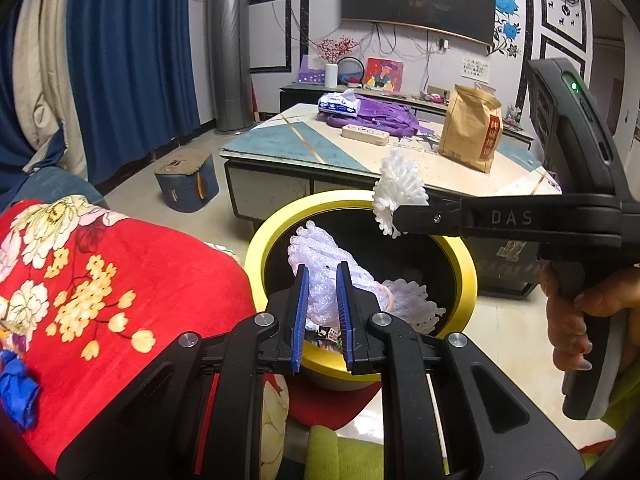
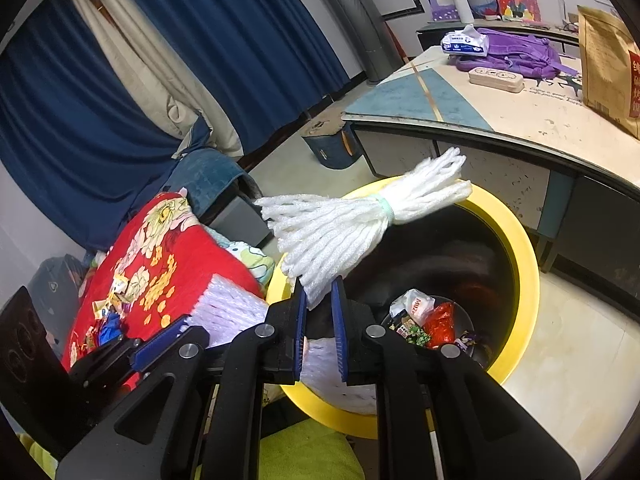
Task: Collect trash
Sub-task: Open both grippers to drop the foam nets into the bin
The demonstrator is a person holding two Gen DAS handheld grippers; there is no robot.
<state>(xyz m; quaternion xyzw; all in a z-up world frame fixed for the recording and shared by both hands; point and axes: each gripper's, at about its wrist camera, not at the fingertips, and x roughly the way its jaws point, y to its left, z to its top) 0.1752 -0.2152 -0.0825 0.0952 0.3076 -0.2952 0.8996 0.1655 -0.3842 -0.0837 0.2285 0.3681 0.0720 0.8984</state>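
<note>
L gripper (image 1: 322, 280) clamped on lilac foam net (image 1: 320, 258) over bin (image 1: 256, 248) | R gripper (image 2: 319, 294) clamped on white foam net (image 2: 348, 220) over bin

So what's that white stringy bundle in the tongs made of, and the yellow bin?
The white bundle looks like soft foam netting, probably fruit-wrap mesh: matte, puffy strands tied with a pale band. The yellow bin seems to be smooth, slightly glossy plastic, with a dark inside, though the pictures can't confirm it.
</note>
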